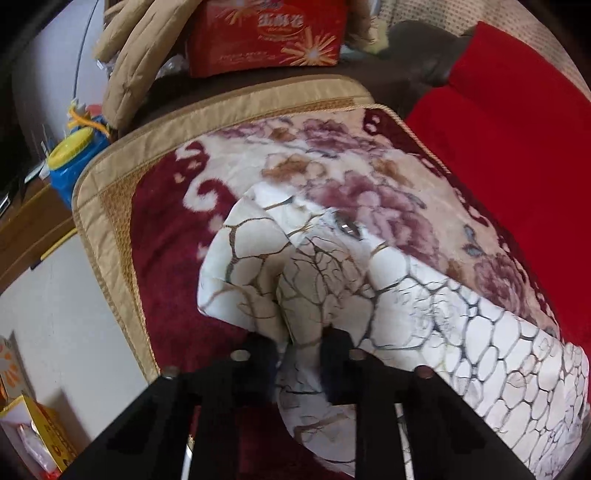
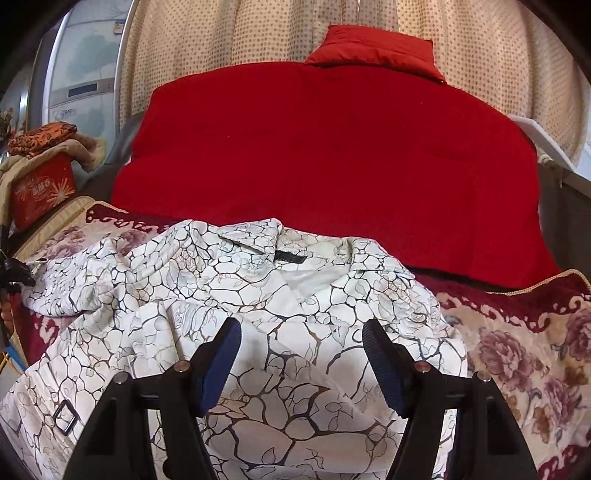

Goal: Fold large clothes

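Note:
A large white coat (image 2: 280, 354) with a dark crackle print lies spread on a floral blanket (image 2: 524, 354), collar at the far side. My right gripper (image 2: 301, 332) is open and hovers just above the coat's chest, holding nothing. My left gripper (image 1: 299, 343) is shut on a fold of the coat's sleeve (image 1: 295, 280) and holds it raised above the blanket (image 1: 170, 229). The left gripper also shows at the left edge of the right wrist view (image 2: 16, 271). A buckle (image 2: 65, 417) sits on the coat's near left part.
A red quilt (image 2: 332, 155) and red pillow (image 2: 376, 48) lie behind the coat, before a dotted curtain (image 2: 240, 37). A red box (image 1: 266, 33) and beige padded cloth (image 1: 136, 66) stand beyond the blanket. A blue jar with yellow lid (image 1: 74, 155) stands left.

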Motion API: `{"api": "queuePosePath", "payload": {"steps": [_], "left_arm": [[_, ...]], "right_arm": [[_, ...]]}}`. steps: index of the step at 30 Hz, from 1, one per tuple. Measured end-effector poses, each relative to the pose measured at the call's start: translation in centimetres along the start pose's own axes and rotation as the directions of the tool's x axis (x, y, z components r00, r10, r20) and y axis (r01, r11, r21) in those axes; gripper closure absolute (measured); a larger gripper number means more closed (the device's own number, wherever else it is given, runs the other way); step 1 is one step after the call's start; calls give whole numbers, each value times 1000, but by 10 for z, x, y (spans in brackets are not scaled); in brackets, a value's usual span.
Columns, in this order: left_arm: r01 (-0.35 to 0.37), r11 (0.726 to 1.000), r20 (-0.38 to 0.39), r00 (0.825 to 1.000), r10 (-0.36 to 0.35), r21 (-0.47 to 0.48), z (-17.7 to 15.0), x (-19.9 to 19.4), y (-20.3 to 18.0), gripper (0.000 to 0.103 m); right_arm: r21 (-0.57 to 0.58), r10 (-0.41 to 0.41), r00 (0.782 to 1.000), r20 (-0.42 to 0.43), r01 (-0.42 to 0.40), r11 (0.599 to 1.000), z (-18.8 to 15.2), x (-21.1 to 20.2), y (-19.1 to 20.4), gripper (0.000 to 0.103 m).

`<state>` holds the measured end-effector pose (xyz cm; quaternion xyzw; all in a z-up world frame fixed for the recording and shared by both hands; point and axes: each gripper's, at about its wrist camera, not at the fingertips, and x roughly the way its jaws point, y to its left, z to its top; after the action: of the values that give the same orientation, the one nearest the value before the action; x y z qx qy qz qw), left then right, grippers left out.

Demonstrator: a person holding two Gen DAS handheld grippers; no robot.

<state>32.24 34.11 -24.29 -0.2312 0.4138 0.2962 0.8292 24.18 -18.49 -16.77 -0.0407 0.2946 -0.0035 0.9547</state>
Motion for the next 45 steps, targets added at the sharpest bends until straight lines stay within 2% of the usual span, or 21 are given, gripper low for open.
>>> {"api": "queuePosePath", "payload": {"steps": [7, 14, 19, 23, 27, 29, 33, 34, 37, 42, 45], "left_arm": [[-1, 997, 64, 998, -4, 78, 4, -24, -18, 91], [31, 988, 124, 991, -50, 150, 5, -54, -38, 92], [62, 970, 174, 979, -105, 235, 2, -88, -64, 92], [92, 938, 212, 962, -170, 334, -6, -123, -95, 92], [118, 879, 236, 939, -250, 461, -24, -163, -133, 92], [131, 833, 243, 922, -302, 538, -39, -188, -156, 92], [135, 721, 252, 880, -403, 680, -81, -235, -202, 92], [137, 683, 252, 863, -437, 717, -98, -250, -216, 92], [136, 610, 238, 838, -492, 781, -135, -277, -244, 92], [200, 504, 137, 821, -554, 840, -195, -296, -285, 92], [259, 469, 62, 822, -566, 844, -226, -297, -302, 92]], "right_arm": [[-3, -5, 1000, 6, 5, 1000, 0, -1, 0, 31], [-2, -8, 1000, 7, 8, 1000, 1, -1, -1, 31], [8, -11, 1000, 10, 11, 1000, 2, -2, -4, 31], [13, -17, 1000, 12, 17, 1000, 2, -3, -8, 31], [45, -10, 1000, 2, 10, 999, 2, -3, -18, 31], [74, -2, 1000, -5, 3, 997, 2, -2, -26, 31], [151, 8, 1000, -12, -6, 989, 2, -1, -48, 31], [165, 6, 1000, -11, -4, 986, 2, -2, -53, 31], [204, 4, 1000, -12, -1, 979, 2, -2, -67, 31], [260, -9, 1000, -20, 14, 965, -1, -3, -92, 31], [315, -9, 999, -31, 19, 949, -3, -1, -112, 31]]}}
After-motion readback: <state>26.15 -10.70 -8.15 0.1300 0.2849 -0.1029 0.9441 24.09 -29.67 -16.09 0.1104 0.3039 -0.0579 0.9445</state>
